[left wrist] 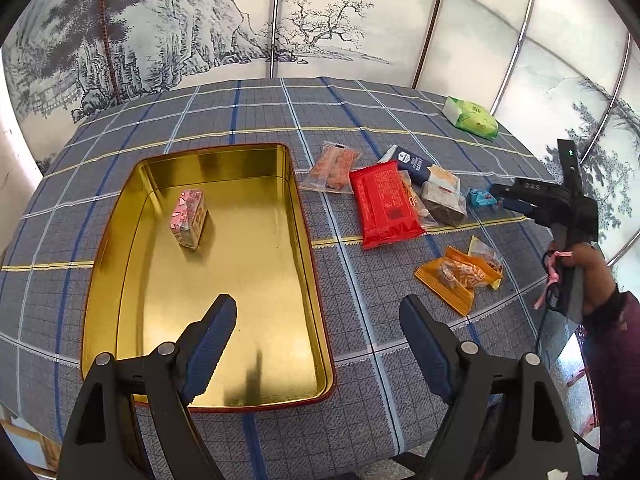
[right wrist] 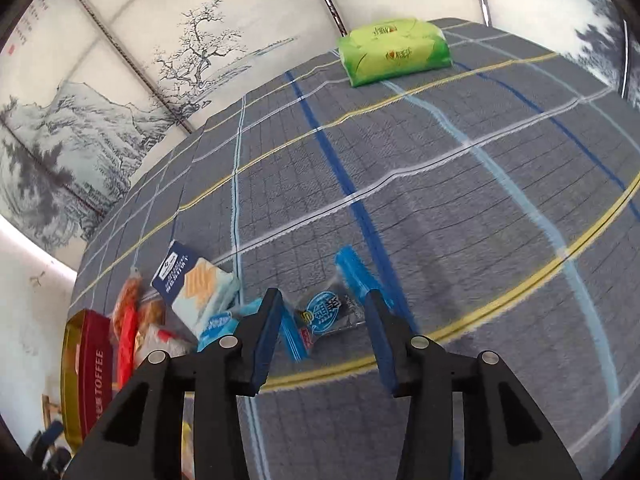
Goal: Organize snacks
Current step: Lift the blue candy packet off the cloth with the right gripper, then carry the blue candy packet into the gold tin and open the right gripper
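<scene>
A gold tin (left wrist: 308, 240) lies open on the checked cloth, and a pink wrapped snack (left wrist: 190, 218) stands inside it. My left gripper (left wrist: 318, 302) hangs open and empty over the tin's near right rim. To the right of the tin lies a loose pile: a red packet (left wrist: 382, 204), a navy biscuit box (left wrist: 414, 162), an orange packet (left wrist: 460, 276) and a small blue packet (left wrist: 482, 199). My right gripper (right wrist: 323, 296) straddles that small blue packet (right wrist: 324, 314). The packet lies flat on the cloth, and the pads stand a little apart from it.
A green tissue pack (right wrist: 394, 52) sits at the table's far corner. A second blue packet (right wrist: 218, 322) and the biscuit box (right wrist: 192, 280) lie just left of the right gripper. The tin's red side (right wrist: 94, 368) reads TOFFEE. Painted screens stand behind the table.
</scene>
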Available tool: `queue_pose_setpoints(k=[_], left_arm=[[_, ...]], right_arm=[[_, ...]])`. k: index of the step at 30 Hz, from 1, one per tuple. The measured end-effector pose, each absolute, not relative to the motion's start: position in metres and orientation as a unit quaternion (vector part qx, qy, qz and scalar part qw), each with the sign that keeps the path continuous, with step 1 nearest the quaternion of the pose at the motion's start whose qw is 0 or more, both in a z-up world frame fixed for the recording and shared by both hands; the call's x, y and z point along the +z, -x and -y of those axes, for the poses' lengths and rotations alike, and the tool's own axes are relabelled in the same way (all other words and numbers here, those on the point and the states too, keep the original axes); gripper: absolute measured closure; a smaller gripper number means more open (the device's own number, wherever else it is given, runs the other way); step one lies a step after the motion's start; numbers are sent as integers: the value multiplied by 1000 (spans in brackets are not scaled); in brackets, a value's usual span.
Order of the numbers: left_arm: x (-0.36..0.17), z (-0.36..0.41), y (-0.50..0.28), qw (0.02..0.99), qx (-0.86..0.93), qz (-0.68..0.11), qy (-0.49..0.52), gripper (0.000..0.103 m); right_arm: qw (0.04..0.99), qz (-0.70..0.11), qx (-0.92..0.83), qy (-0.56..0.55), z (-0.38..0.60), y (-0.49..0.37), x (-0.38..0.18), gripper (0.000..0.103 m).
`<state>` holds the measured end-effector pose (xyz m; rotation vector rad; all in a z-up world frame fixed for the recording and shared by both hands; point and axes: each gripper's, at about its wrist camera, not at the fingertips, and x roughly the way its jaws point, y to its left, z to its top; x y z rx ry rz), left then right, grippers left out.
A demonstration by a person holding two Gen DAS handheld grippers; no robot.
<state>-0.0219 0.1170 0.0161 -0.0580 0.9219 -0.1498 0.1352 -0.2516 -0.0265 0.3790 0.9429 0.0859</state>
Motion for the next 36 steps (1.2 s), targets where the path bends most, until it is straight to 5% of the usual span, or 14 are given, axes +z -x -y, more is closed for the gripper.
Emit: queue_pose_setpoints(k=[1, 4, 5, 6, 13, 18, 21, 23, 24, 29, 36], left_arm=[[15, -117, 21, 892, -73, -445, 28, 23], [12, -117, 21, 889, -77, -450, 29, 23], [13, -117, 22, 890, -78, -447, 30, 23], [14, -119, 25, 893, -79, -443, 30, 23], [11, -123, 29, 892, -85, -442, 45, 23], [12, -117, 31, 892, -88, -442, 40, 23], [17, -114, 32, 895, -87, -437, 33, 23], [18, -113, 32, 896, -84, -436, 27, 23], [18, -113, 31, 895, -83, -437, 25, 23], [20, -114, 33, 900, -79, -427, 17, 23], [23, -133, 52, 916, -69, -394, 36, 23]], right_arm=[[881, -449, 38, -145, 241, -136, -27, 62], [888, -449, 44, -94, 232, -129, -28, 83], [888, -450, 45, -82, 234, -127, -29, 100], [890, -448, 49, -70, 239, -122, -29, 102], [885, -448, 77, -96, 266, -99, -18, 98], [896, -424, 63, -120, 265, -127, -3, 51], [893, -434, 58, -100, 249, -158, -5, 36], [892, -446, 36, -67, 238, -174, -13, 39], [885, -462, 28, -55, 235, -181, -21, 65], [885, -456, 75, -52, 238, -165, -26, 67], [899, -398, 167, -71, 215, -102, 42, 67]])
